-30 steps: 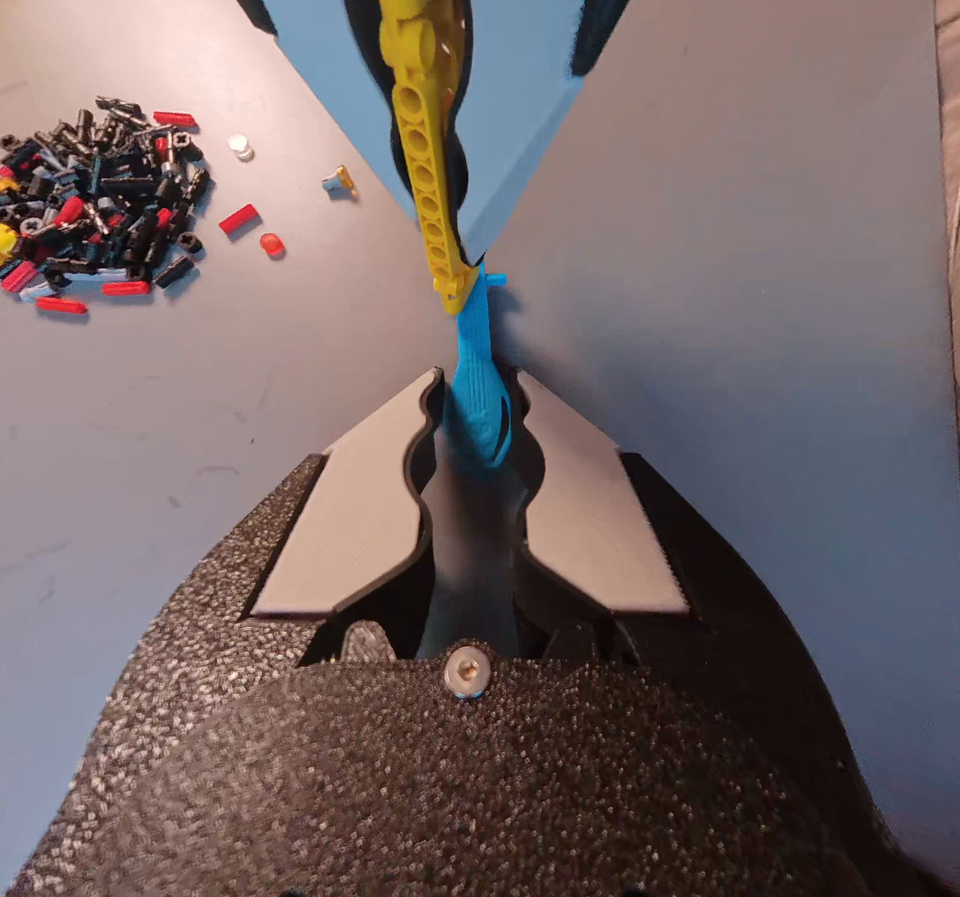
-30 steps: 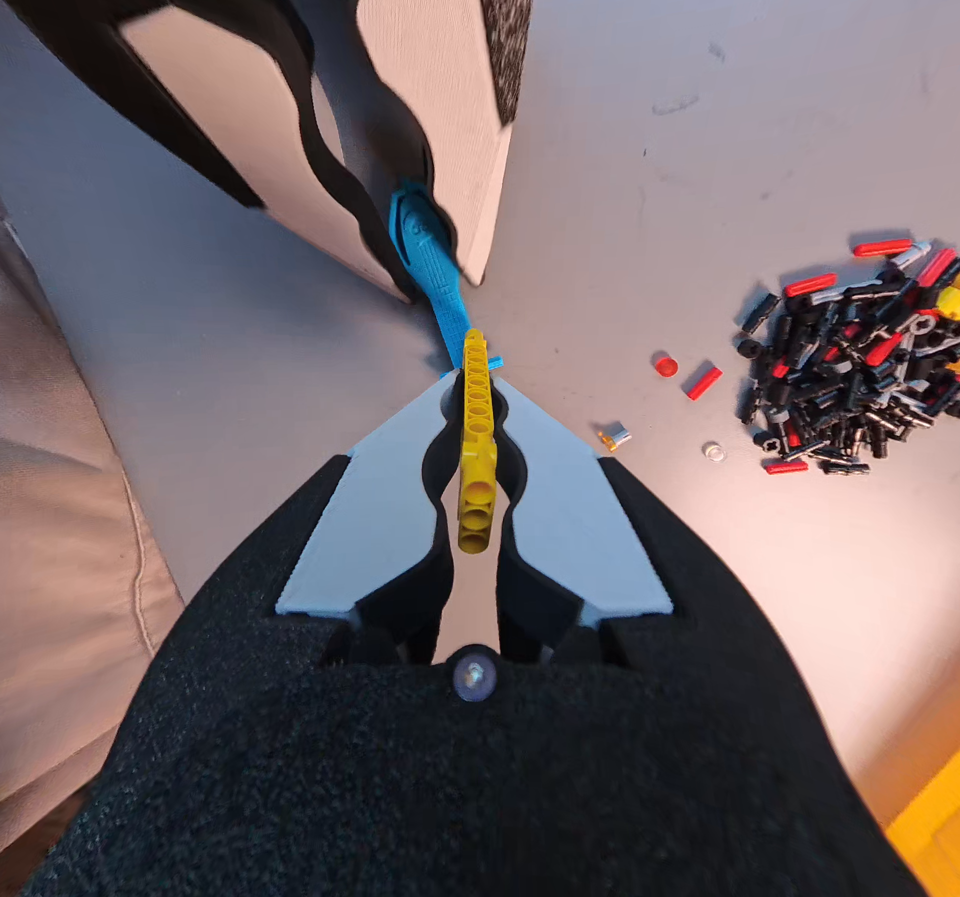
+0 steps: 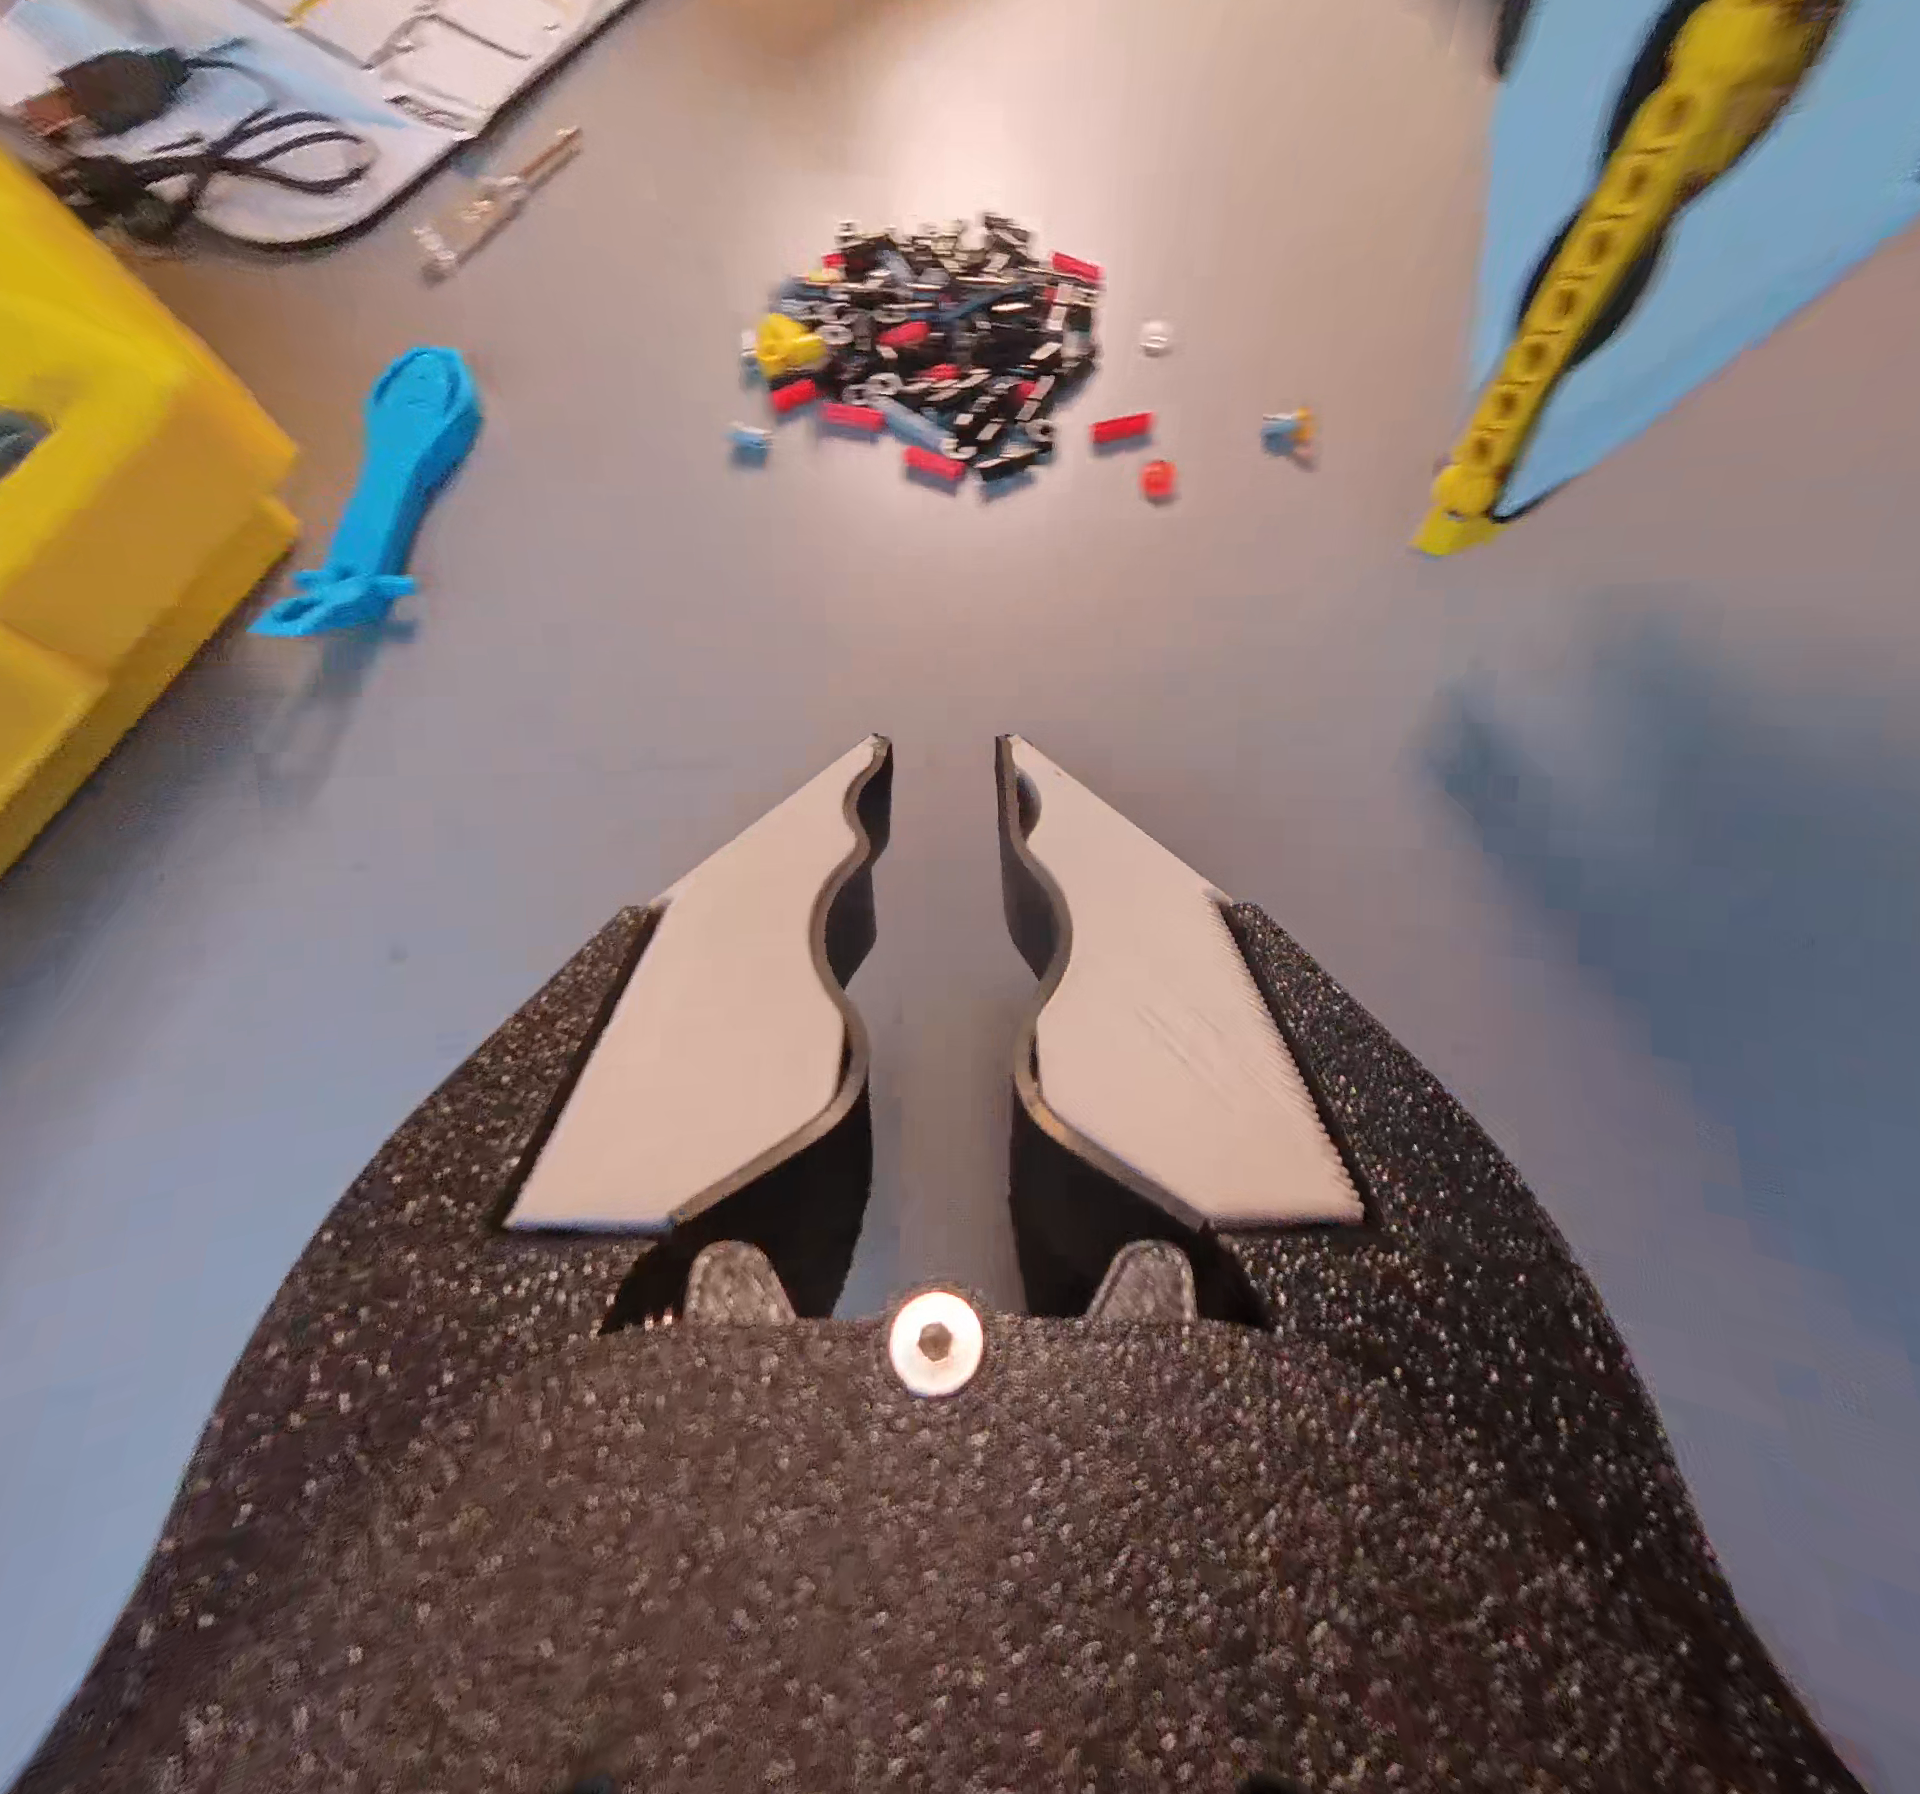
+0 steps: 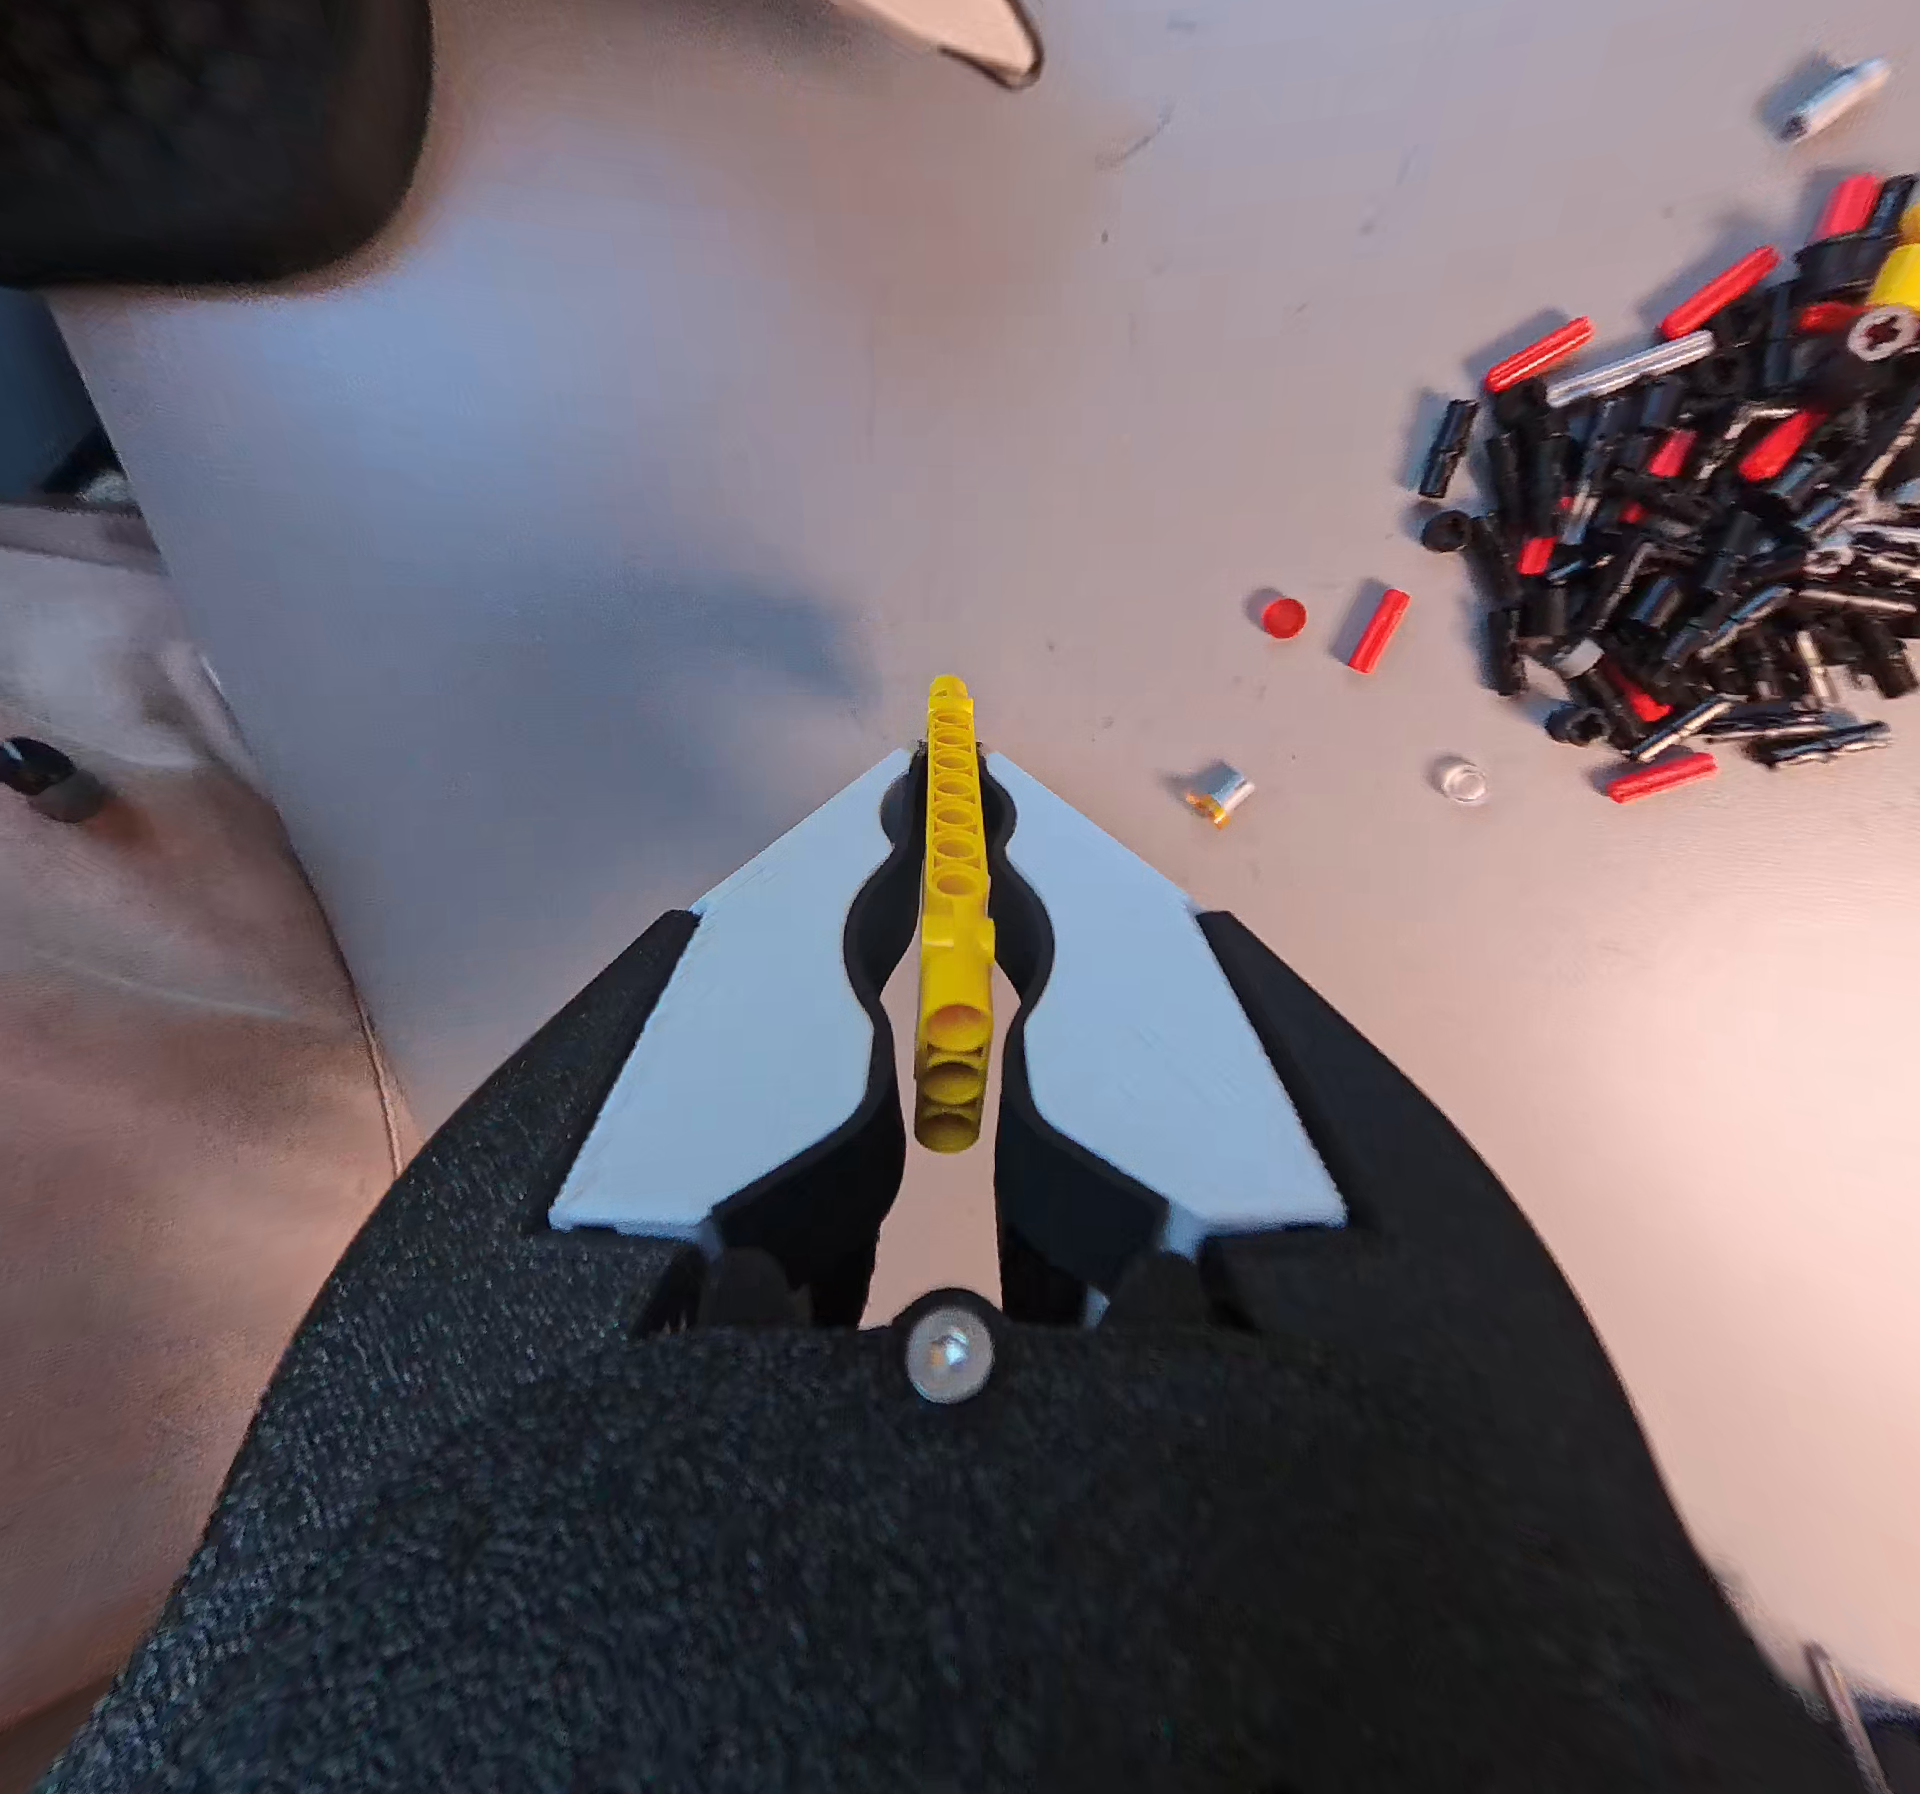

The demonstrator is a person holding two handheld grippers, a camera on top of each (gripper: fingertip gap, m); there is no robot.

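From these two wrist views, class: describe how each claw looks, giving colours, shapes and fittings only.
Both match. The left claw has a black speckled, grainy body, two pale grey wedge fingers with wavy black inner edges, and a silver hex screw at the centre. The right claw has the same build, its fingers looking bluish. No cables show.

The left gripper (image 3: 940, 757) hangs above the tabletop, jaws slightly parted and empty; the right gripper (image 4: 951, 757) (jaws nearly closed) clamps a yellow beam (image 4: 954, 913).
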